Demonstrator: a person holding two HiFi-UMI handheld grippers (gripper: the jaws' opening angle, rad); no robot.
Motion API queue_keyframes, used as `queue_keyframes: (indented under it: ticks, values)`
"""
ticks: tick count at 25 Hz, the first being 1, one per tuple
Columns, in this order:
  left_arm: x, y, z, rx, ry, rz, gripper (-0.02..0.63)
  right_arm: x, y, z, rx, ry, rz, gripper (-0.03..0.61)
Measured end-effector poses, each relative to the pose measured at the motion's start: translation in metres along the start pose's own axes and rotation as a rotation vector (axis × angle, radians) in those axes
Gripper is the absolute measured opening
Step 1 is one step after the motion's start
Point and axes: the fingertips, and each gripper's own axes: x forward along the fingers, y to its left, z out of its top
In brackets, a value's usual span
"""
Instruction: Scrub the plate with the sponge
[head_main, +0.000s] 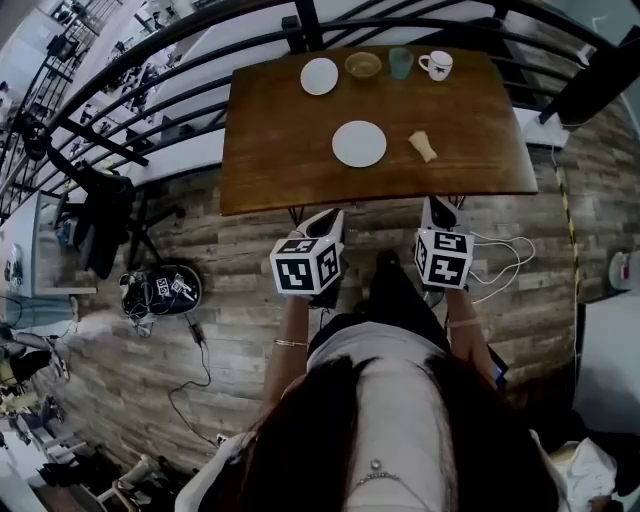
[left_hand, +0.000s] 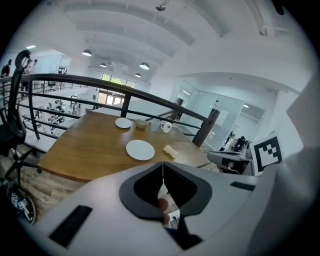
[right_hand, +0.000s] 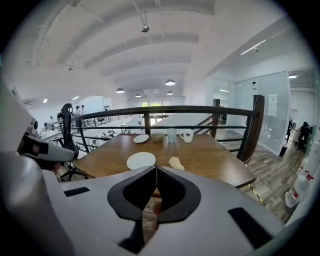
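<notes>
- The left gripper (left_hand: 163, 170) is seen with its jaws pressed together and nothing between them; it is held short of the table's near edge, tilted down toward the tabletop.
- The right gripper (right_hand: 156, 172) is likewise clenched and empty, and is held beside the left one, also short of the table (head_main: 270, 130).
- The plate (head_main: 359, 143) is found near the middle of the table, lying flat and bare.
- The sponge (head_main: 423, 146) is found just to the right of the plate, apart from it, on the bare wood.
- A smaller plate (head_main: 319, 76), a bowl (head_main: 363, 65), a cup (head_main: 400, 62) and a mug (head_main: 436, 65) are lined up along the far edge, well apart from both grippers.
- No scrubbing is judged to have begun: the sponge is untouched and neither gripper is over the table.
- The step in hand is judged to be the approach.
- For the next move, the right gripper's jaws would need to be opened and brought forward and down around the sponge, which lies on that gripper's side.
- The sponge would then need to be clamped, lifted and carried leftward onto the plate.
- The left gripper could be brought to the plate's rim so that the plate is steadied while it is rubbed.
</notes>
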Motion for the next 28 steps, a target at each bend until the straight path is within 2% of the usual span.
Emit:
queue_keyframes:
  ticks: [8,28]
  values:
    - [0.039,0.003,0.012,-0.01,0.031,0.016,0.017,0.036,-0.021,0.001,0.014,0.053,0.039,0.038]
    - [0.108,0.029,0.031,-0.054,0.089,0.055,0.017,0.117,-0.05,0.004,-0.062,0.145,0.08,0.041]
